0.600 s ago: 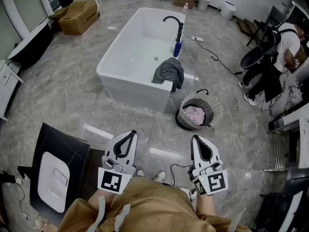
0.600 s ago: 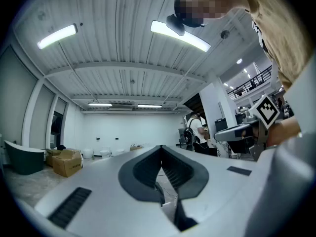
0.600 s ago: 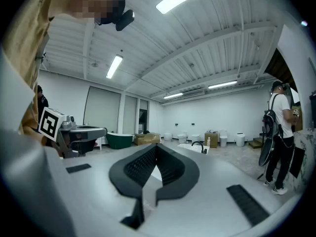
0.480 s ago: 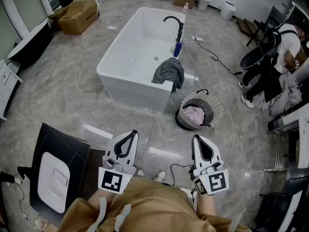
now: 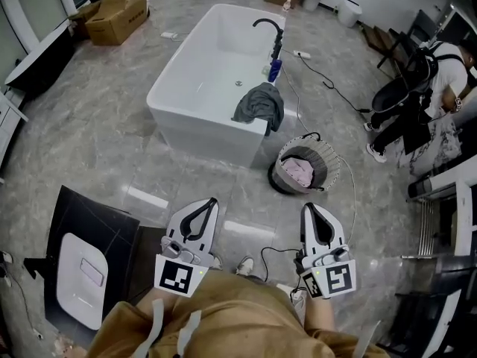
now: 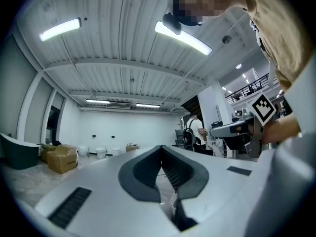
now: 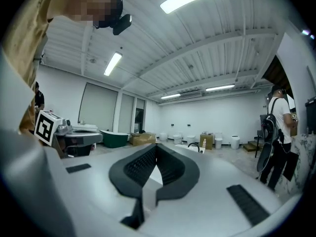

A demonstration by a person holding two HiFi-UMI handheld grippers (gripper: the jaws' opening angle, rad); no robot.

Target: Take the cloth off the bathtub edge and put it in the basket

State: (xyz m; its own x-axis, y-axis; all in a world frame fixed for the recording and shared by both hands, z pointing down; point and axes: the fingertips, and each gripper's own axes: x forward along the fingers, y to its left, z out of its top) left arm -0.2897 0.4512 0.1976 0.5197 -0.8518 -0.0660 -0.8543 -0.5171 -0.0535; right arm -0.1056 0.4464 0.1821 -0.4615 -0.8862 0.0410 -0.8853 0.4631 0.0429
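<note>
Head view: crumpled grey cloth (image 5: 258, 104) draped over white bathtub (image 5: 195, 118) rim; left gripper (image 5: 212, 202) and right gripper (image 5: 310, 208) jaws together, empty.

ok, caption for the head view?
Left gripper and right gripper shut, empty; grey cloth on bathtub edge, basket beside.

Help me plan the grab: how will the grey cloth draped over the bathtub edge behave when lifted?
Probably floppy: the cloth sags in folds over the bathtub rim, so it should dangle from a single pinch. Likely light, judging by its thin folds. Its hanging part may drag on the rim unless raised clear.
</note>
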